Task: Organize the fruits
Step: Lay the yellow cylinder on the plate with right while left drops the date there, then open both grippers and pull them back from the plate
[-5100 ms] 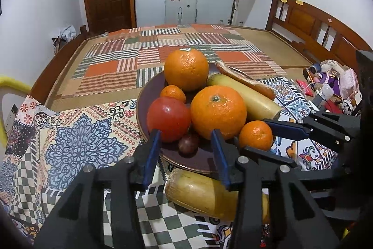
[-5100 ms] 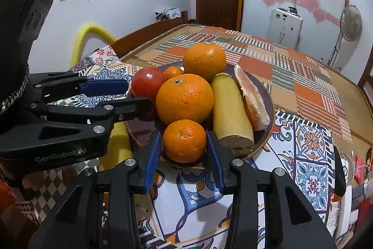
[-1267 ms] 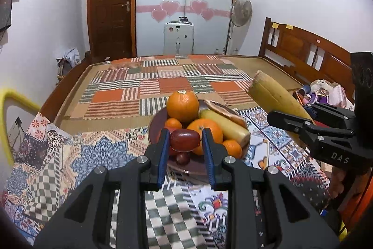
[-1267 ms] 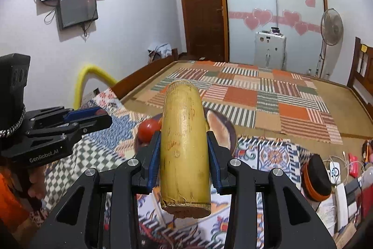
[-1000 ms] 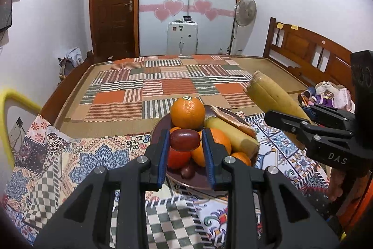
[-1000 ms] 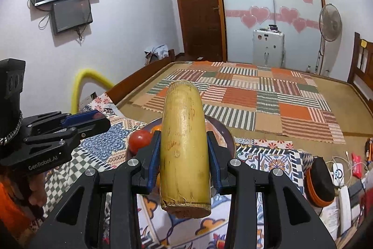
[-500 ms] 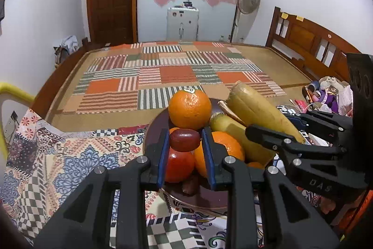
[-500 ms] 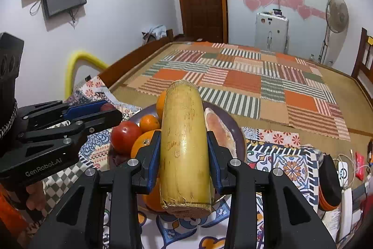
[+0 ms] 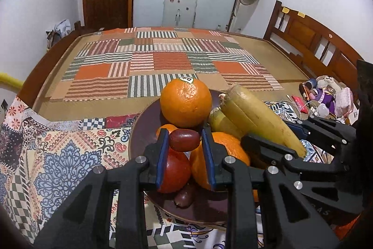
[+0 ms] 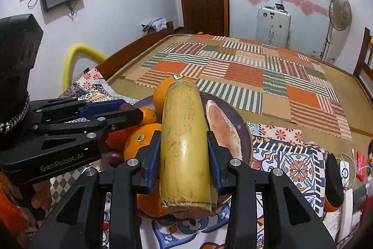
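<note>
**Both tools loaded above the fruit plate**

Left wrist view: the left tool (image 9: 184, 143) sits at lower centre, its blue pads clamped on a small dark red fruit (image 9: 184, 140), likely a date or plum. Directly behind and below lies the dark plate (image 9: 142, 123), piled with a large orange (image 9: 185, 102) at frame centre, a red tomato (image 9: 173, 170) under the left finger, a second orange (image 9: 229, 151) to the right, and another dark red fruit (image 9: 184, 196) at the plate's near edge. At right, the right tool (image 9: 296, 139) reaches in holding a long yellow fruit (image 9: 256, 119) slanted over the pile. The plate rests on a patterned cloth (image 9: 58, 155).

Right wrist view: the right tool (image 10: 184, 151) at lower centre is clamped on the long yellow fruit (image 10: 184, 139), which runs lengthwise away from the camera, its cut end nearest. The plate (image 10: 247, 132) shows beneath, with a pale orange-pink piece (image 10: 223, 130) lying just right of the yellow fruit. The left tool (image 10: 121, 111) enters from the left edge, over the oranges.

The step in hand appears to be returning both fruits to the plate. Next, each tool needs a free hollow on the crowded pile, a gentle lowering, then release; the round oranges look likely to roll if nudged.
</note>
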{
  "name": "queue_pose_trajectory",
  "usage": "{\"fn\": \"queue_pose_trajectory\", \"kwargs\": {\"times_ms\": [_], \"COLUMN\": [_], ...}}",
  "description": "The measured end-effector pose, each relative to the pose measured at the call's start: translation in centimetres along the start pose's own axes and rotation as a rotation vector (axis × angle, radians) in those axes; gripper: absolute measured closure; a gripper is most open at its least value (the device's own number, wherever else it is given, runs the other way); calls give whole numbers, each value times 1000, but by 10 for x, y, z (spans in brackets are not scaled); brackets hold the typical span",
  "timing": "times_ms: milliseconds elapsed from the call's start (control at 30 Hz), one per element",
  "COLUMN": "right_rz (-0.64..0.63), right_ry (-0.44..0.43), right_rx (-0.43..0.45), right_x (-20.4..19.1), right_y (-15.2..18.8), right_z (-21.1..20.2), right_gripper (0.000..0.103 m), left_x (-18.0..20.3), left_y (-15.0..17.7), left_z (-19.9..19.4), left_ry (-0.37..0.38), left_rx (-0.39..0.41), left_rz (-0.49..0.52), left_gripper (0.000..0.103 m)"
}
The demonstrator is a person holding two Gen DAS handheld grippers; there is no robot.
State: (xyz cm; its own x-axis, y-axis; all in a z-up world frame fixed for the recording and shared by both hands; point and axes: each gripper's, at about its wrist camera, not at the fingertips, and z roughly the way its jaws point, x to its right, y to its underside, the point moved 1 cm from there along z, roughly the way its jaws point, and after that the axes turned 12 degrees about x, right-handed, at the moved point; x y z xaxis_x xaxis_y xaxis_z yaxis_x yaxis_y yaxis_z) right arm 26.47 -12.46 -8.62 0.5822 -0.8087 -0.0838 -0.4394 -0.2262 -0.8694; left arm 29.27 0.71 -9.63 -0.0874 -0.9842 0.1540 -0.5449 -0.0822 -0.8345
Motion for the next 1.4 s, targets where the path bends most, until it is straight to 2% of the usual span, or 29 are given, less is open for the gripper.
{"fn": "queue_pose_trajectory", "kwargs": {"times_ms": [233, 433, 700, 867, 1033, 1200, 1400], "right_rz": [2, 21, 16, 7, -10, -24, -41], "right_ry": [-1, -16, -7, 9, 24, 36, 60], "right_rx": [-1, -8, 52, 119, 234, 358, 506], "right_x": [-2, 0, -6, -13, -28, -48, -73], "right_y": [0, 0, -9, -20, -32, -35, -26], "right_z": [0, -2, -30, -66, -127, -187, -251], "right_gripper": [69, 66, 65, 65, 65, 65, 55], "left_x": [2, -1, 6, 18, 28, 44, 66], "left_y": [0, 0, -8, -14, -18, -16, 1], "left_z": [0, -9, -48, -95, -153, -224, -300], "left_ry": [12, 14, 5, -10, -16, -38, -74], "left_rx": [-6, 6, 76, 161, 255, 389, 532], "left_rz": [-3, -18, 1, 35, 34, 52, 84], "left_gripper": [66, 65, 65, 65, 65, 65, 65]}}
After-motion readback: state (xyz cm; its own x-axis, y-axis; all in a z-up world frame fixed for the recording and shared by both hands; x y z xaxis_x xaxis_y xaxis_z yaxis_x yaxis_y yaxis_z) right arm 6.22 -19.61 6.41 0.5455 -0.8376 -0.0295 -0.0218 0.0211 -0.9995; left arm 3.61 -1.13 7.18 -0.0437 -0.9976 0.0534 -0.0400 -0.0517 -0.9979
